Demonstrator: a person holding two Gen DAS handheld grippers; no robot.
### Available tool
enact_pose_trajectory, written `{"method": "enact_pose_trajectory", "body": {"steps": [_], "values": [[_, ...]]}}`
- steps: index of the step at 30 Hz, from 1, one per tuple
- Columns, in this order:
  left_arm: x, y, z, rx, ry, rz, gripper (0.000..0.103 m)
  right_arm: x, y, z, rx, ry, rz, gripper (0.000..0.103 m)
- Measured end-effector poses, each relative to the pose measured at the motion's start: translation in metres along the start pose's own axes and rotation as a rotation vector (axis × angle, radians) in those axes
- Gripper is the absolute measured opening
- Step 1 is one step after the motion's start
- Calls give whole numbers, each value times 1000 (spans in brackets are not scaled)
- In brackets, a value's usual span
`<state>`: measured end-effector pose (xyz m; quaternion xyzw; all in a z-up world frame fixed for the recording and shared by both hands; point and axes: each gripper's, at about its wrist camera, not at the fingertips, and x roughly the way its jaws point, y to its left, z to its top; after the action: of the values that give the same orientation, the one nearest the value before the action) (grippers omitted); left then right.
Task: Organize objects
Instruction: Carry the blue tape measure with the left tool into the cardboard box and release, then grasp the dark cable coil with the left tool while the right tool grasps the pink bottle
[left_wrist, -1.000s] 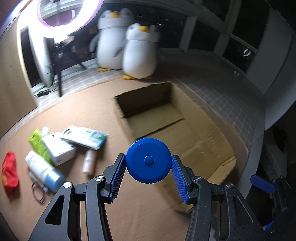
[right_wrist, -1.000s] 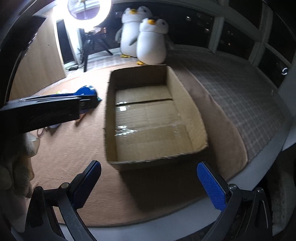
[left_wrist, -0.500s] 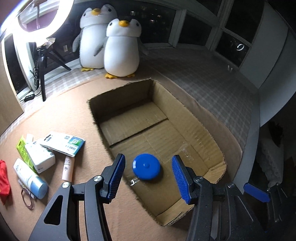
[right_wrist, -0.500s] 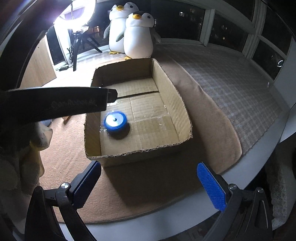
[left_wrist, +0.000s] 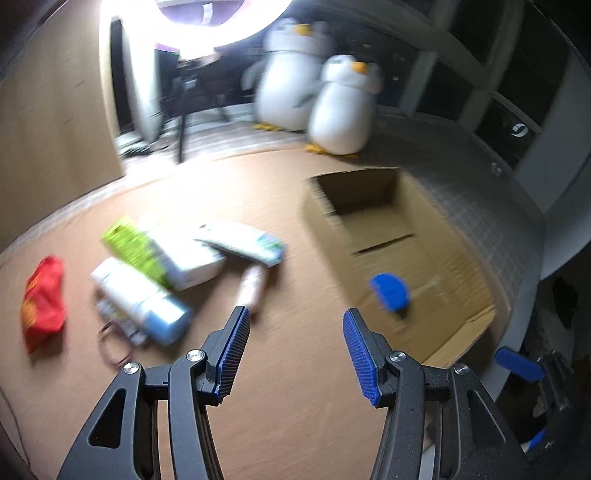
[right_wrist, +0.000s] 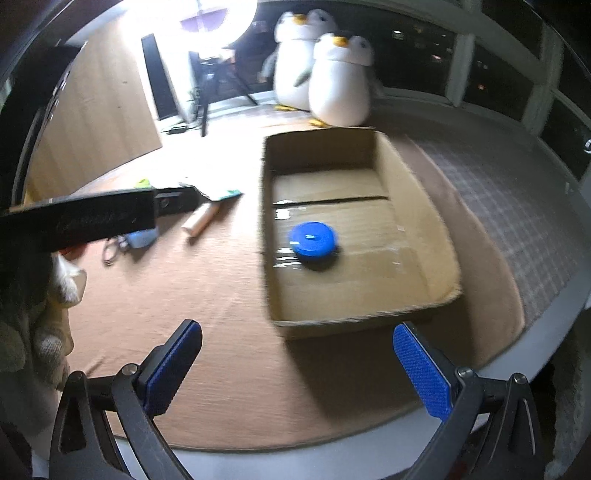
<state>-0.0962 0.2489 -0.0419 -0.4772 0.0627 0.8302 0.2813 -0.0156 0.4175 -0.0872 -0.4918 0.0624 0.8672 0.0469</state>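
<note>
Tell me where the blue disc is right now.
The blue disc lies on the floor of the cardboard box, near its left wall in the right wrist view, clear of both open grippers.

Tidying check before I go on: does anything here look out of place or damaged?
Several items lie loose in a heap on the mat, outside the box; only the blue disc is inside. The box's near-right corner looks torn or folded down.

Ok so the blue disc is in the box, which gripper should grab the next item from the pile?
Left, probably. The left gripper is open, empty and aimed near the pile, with the small tube just beyond its fingertips. The right gripper faces the cardboard box, with the pile off to its side.
</note>
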Motion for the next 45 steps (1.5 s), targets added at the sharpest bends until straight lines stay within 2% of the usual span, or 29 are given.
{"method": "enact_pose_trajectory", "body": {"steps": [10, 14, 20, 25, 27, 32, 36, 45], "values": [[-19, 128, -54, -201, 49, 128, 56, 12, 62, 15, -85, -5, 97, 103], [-23, 160, -64, -231, 53, 169, 56, 24, 78, 32, -84, -6, 106, 103], [-12, 193, -61, -262, 68, 194, 56, 51, 99, 61, -85, 7, 120, 102], [6, 206, -50, -262, 94, 182, 56, 83, 105, 83, -52, 75, 119, 82], [17, 209, -46, -261, 109, 165, 56, 95, 103, 91, -36, 101, 107, 68], [41, 212, -38, -243, 152, 160, 51, 127, 94, 110, 22, 175, 95, 60], [51, 211, -37, -226, 167, 149, 48, 147, 91, 117, 40, 222, 86, 48], [60, 211, -34, -207, 173, 158, 32, 182, 91, 126, 53, 287, 51, 39]]}}
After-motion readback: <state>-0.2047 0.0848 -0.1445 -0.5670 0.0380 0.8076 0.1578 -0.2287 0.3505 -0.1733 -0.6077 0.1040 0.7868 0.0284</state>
